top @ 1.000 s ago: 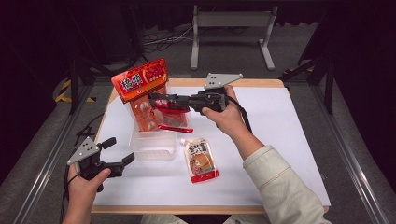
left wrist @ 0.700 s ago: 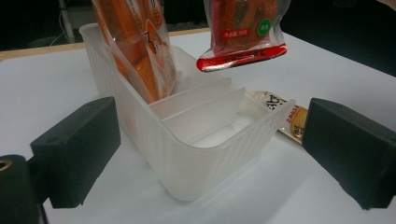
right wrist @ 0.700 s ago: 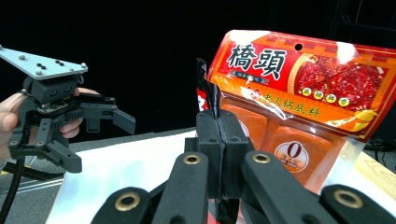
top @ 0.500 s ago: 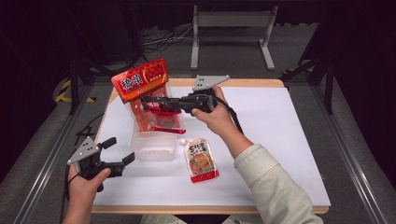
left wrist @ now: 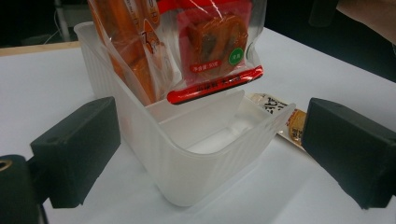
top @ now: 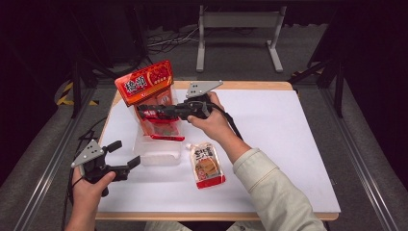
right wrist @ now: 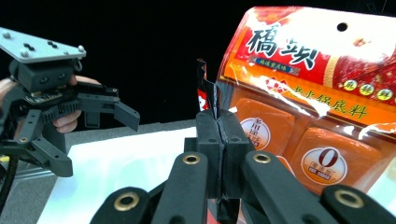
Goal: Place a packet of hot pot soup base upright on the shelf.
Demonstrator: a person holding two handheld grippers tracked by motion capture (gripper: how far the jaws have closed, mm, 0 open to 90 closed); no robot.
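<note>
Clear plastic tub (top: 159, 150) sits on white table (top: 288, 144) | right gripper (top: 144, 111) pinches small red packet (left wrist: 215, 42) over tub | left gripper (top: 126, 155) jaws wide, holding nothing | big orange bag (top: 144, 83) stands in tub

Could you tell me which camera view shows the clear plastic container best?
The left gripper view: the clear plastic container sits close, its open interior and ribbed wall plain. The high view shows it small, partly behind the packets. In the right gripper view I cannot make it out.
</note>
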